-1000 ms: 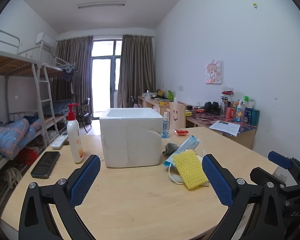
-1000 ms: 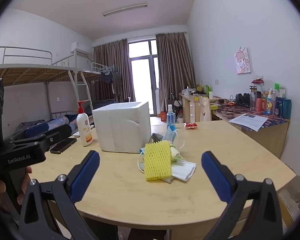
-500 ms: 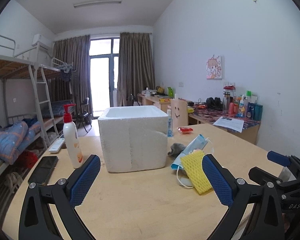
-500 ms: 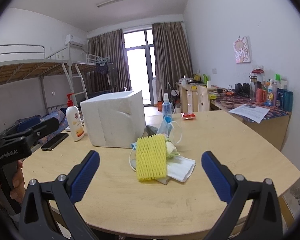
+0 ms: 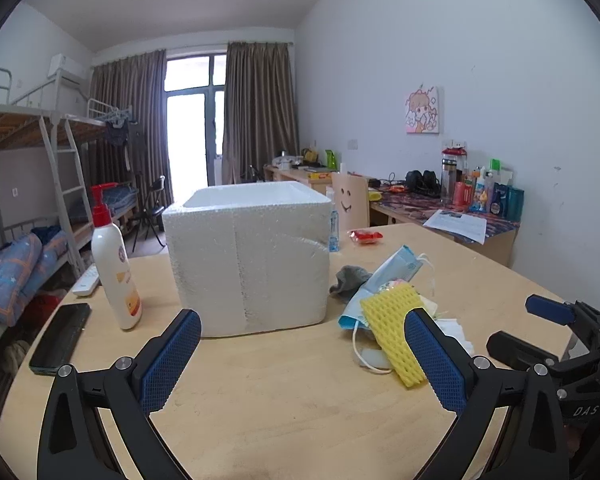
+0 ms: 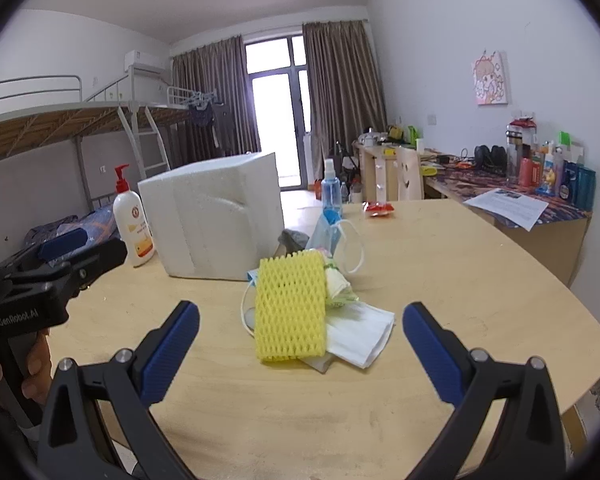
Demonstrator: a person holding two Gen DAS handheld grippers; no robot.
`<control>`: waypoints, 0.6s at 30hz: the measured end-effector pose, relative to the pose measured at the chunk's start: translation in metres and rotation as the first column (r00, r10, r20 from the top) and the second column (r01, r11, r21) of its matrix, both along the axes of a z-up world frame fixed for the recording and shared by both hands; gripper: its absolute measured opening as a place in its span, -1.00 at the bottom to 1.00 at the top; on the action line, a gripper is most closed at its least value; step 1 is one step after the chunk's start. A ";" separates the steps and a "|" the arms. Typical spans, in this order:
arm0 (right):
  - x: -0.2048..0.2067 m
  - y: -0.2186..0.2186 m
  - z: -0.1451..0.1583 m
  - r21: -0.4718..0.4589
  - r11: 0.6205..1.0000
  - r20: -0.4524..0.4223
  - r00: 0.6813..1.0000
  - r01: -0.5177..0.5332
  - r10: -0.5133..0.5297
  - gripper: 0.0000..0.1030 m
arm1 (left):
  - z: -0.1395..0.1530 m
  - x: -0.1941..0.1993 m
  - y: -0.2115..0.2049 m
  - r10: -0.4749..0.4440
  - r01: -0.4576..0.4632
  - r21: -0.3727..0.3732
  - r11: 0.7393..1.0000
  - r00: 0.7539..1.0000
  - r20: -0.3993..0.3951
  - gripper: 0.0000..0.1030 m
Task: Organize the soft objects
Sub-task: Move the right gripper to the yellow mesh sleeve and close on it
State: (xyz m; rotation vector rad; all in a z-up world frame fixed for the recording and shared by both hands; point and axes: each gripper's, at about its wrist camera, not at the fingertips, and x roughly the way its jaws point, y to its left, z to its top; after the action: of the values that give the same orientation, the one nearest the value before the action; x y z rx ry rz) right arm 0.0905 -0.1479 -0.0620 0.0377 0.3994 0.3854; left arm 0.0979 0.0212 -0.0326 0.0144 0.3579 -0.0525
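A pile of soft things lies on the round wooden table (image 6: 440, 272): a yellow foam net (image 6: 291, 306) on top, a white face mask (image 6: 360, 330) under its right side, a blue face mask (image 6: 332, 228) behind, and a grey cloth (image 6: 294, 238). A white foam box (image 6: 214, 216) stands left of the pile. My right gripper (image 6: 300, 320) is open, its fingers either side of the yellow net and short of it. My left gripper (image 5: 302, 332) is open in front of the foam box (image 5: 248, 256), with the yellow net (image 5: 396, 332) by its right finger.
A lotion pump bottle (image 5: 114, 270), a black phone (image 5: 60, 338) and a remote (image 5: 86, 280) sit left of the box. A blue spray bottle (image 6: 331, 190) and a red packet (image 6: 379, 209) are behind the pile. Bunk beds stand left, cluttered desks right.
Both grippers have moved forward toward the box and the pile, which now look larger and closer. Both stay open with nothing held.
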 end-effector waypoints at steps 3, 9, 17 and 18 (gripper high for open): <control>0.008 0.004 -0.004 -0.012 1.000 -0.018 1.000 -0.009 0.009 1.00 | -0.001 0.009 0.000 -0.003 0.003 0.012 1.000 1.000 -0.009 0.98; 0.029 0.011 -0.011 -0.010 0.999 -0.077 0.996 -0.044 0.043 0.99 | 0.003 0.031 0.000 -0.046 0.046 0.000 0.999 0.998 -0.038 0.98; 0.050 0.016 -0.019 -0.008 0.997 -0.142 0.987 -0.072 0.070 0.80 | -0.004 0.065 -0.008 -0.132 0.132 -0.003 0.991 0.988 -0.082 0.98; 0.051 0.017 -0.020 -0.008 0.997 -0.152 0.986 -0.077 0.075 0.76 | -0.005 0.069 -0.007 -0.138 0.138 -0.007 0.990 0.987 -0.085 0.98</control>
State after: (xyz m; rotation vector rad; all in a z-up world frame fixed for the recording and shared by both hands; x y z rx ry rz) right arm 0.1417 -0.1313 -0.0821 0.0387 0.5549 0.4570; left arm 0.1665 0.0146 -0.0378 0.0359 0.4421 -0.1911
